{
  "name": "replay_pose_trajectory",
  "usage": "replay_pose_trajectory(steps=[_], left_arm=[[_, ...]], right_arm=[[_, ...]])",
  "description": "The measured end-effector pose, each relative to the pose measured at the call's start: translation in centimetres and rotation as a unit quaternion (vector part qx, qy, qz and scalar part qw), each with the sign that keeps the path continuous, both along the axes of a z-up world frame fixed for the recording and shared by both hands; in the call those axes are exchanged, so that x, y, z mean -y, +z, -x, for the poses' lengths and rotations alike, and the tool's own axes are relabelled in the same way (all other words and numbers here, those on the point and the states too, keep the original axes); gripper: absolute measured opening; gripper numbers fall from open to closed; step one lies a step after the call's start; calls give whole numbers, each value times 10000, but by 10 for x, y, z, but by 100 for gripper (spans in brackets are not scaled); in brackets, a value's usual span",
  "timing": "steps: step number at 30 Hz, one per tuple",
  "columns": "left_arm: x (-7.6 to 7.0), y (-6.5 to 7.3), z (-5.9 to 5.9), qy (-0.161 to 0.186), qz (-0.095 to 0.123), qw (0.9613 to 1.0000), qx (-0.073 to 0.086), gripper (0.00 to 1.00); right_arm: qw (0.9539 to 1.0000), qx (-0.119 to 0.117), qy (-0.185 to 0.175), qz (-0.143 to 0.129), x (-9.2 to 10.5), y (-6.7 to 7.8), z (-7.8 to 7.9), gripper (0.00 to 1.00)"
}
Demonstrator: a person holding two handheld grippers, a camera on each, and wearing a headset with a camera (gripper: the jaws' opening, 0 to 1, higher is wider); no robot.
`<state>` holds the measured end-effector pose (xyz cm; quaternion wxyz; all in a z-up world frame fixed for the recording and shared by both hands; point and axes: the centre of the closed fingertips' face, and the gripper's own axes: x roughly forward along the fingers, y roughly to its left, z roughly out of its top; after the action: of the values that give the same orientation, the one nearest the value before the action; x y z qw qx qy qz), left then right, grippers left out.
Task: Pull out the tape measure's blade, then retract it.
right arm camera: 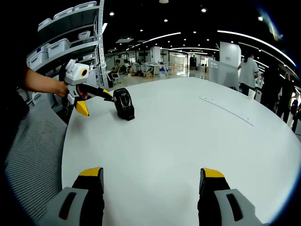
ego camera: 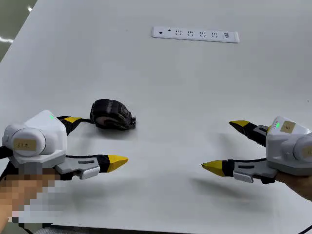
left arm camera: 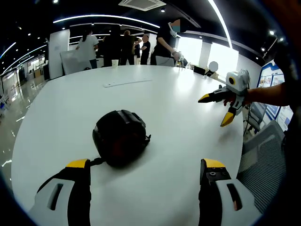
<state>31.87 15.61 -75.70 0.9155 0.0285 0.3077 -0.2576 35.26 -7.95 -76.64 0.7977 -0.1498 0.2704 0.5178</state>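
Observation:
A black tape measure point(ego camera: 112, 115) lies on the white table point(ego camera: 161, 78), its blade fully inside the case. My left gripper point(ego camera: 97, 141) is open at the table's near left; its far yellow tip sits just left of the case, apart from it. In the left gripper view the tape measure point(left arm camera: 120, 137) lies just ahead of the open left gripper point(left arm camera: 146, 165), nearer the left jaw. My right gripper point(ego camera: 226, 146) is open at the near right, with nothing between its jaws. From the right gripper view the tape measure point(right arm camera: 124, 104) is far off, beside the left gripper point(right arm camera: 94, 100), beyond the open right gripper point(right arm camera: 150, 175).
A white power strip point(ego camera: 195, 34) lies flat at the far side of the table, seen also as the power strip point(right arm camera: 225, 110). Several people stand beyond the table's far edge point(left arm camera: 117, 47). Storage shelves point(right arm camera: 70, 42) rise behind the left hand.

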Motion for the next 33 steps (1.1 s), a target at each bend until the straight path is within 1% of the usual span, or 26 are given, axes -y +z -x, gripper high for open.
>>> replay_pose_trajectory(steps=[2, 7, 9, 11, 13, 15, 17, 19, 21, 23, 27, 30, 32, 33], left_arm=[[1, 0, 1, -17, -12, 10000, 27, 94], [1, 1, 6, -24, 0, 10000, 66, 95], [1, 2, 8, -22, -26, 9999, 101, 97], [0, 3, 9, -17, -58, 9999, 130, 99], [0, 3, 9, -24, -42, 9999, 139, 99], [1, 4, 11, -45, 13, 9999, 136, 99], [2, 3, 12, -57, 16, 9999, 111, 99], [2, 4, 13, -66, 13, 9999, 128, 99], [2, 4, 13, -47, 16, 9999, 150, 99], [2, 5, 13, -46, 37, 9999, 151, 99], [3, 7, 13, -97, -6, 9997, 217, 99], [4, 9, 13, -136, -15, 9995, 271, 99], [2, 10, 12, -112, -72, 9996, 266, 99], [2, 10, 12, -125, -65, 9995, 278, 99]], right_arm=[[10000, 31, -30, 12, 3, 0, 1, 86], [9999, 22, -157, -57, 7, 1, 5, 87], [9997, 41, -207, -92, 8, 2, 5, 88], [9994, -6, -316, -122, 9, 1, 5, 90], [9992, -27, -368, -130, 9, 1, 5, 92], [9992, 0, -377, -158, 9, 2, 7, 93], [9990, 58, -405, -184, 9, 4, 7, 96], [9986, 101, -452, -243, 10, 5, 5, 98], [9983, 50, -508, -267, 9, 6, 7, 99], [9982, 50, -522, -277, 10, 6, 7, 99], [9979, 62, -548, -327, 10, 7, 8, 99], [9980, 27, -547, -326, 10, 5, 10, 99], [9980, 39, -544, -326, 9, 6, 12, 99], [9979, 36, -545, -360, 8, 7, 13, 99]])
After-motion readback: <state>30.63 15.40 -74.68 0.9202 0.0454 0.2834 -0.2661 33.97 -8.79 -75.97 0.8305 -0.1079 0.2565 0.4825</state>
